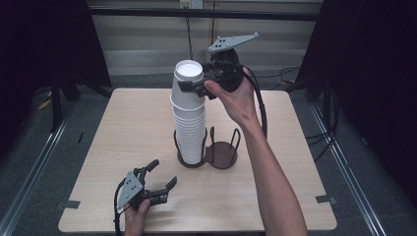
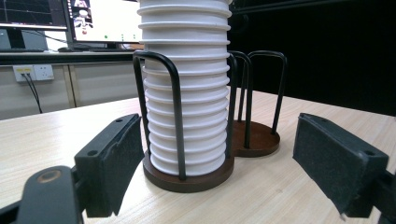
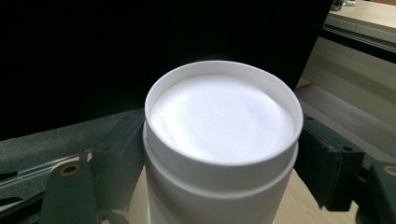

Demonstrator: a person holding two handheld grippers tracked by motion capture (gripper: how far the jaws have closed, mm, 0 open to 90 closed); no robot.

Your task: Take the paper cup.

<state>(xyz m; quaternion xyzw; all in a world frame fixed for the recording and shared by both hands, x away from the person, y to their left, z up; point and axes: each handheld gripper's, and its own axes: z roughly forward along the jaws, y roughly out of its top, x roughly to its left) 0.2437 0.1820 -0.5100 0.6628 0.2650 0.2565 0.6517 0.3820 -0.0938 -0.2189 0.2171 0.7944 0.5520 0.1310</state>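
White cup stack (image 1: 189, 118), dark brown holder (image 1: 223, 156) with black wire loops, pale wood-grain table (image 1: 133, 123)

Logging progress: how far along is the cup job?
Done: nothing visible; the holder's second ring is bare. In hand: right gripper clamps the top cup of the stack. Left gripper sits open on the table. Remaining: the lift, probably every cup.
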